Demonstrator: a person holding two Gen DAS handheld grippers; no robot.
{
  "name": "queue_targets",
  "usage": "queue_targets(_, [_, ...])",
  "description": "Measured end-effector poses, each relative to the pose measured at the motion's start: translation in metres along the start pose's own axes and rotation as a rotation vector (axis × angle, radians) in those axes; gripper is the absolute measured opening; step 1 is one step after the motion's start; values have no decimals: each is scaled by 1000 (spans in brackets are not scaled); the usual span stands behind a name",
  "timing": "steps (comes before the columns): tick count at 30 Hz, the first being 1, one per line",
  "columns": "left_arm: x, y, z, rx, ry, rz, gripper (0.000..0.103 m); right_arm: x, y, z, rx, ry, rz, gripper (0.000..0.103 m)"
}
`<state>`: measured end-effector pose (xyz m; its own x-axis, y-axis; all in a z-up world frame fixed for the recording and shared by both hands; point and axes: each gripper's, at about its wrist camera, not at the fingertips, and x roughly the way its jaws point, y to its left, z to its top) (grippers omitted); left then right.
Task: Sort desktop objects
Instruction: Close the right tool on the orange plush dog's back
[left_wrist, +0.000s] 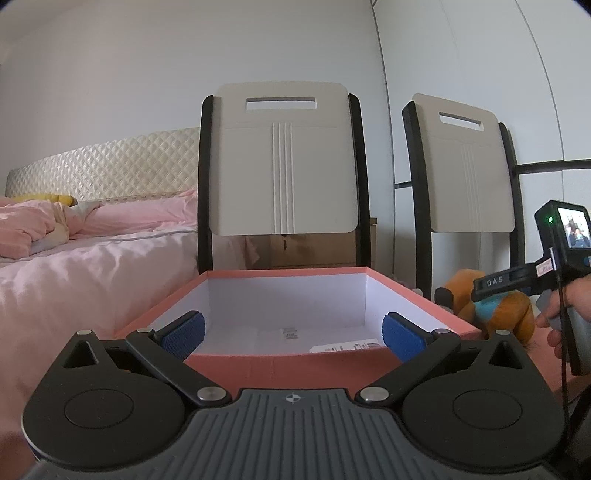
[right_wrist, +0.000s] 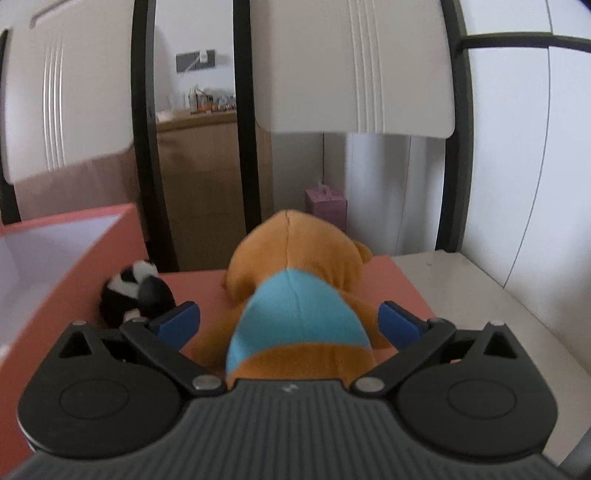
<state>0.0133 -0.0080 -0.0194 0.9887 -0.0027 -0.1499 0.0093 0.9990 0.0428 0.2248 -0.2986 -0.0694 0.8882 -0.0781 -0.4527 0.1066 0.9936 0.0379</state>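
An open salmon-pink box (left_wrist: 284, 365) with a white inside stands in front of my left gripper (left_wrist: 291, 334), which is open and empty, its blue pads over the near rim. Paper slips (left_wrist: 347, 347) lie on the box floor. An orange plush bear with a blue shirt (right_wrist: 295, 295) lies on a pink lid (right_wrist: 399, 280) beside the box (right_wrist: 74, 266). My right gripper (right_wrist: 290, 323) is open, its pads on either side of the bear, not closed on it. A black-and-white plush (right_wrist: 129, 291) lies left of the bear. The right gripper (left_wrist: 517, 280) and bear (left_wrist: 491, 306) show in the left wrist view.
Two white folding chairs with black frames (left_wrist: 282, 162) (left_wrist: 469, 166) stand just behind the box and lid. A bed with pink bedding (left_wrist: 92, 251) is to the left. A white tabletop (right_wrist: 480, 295) extends right of the lid. A small pink carton (right_wrist: 327, 205) stands behind.
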Motion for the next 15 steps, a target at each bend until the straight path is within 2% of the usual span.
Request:
queue_targets(6, [0,-2,0,11,-3,-4,103,17,0,-7,3,43,-26,103])
queue_targets(12, [-3,-4,1,1,-9,-9,103,19,1,-10,2,61,-11,101])
queue_targets(14, [-5,-7,1,2,-14,-24,103,18,-1,-11,-1,66,-17,83])
queue_targets(15, [-6,-8,1,3,-15,-29,103,17,-4,-12,15,65,-16,82])
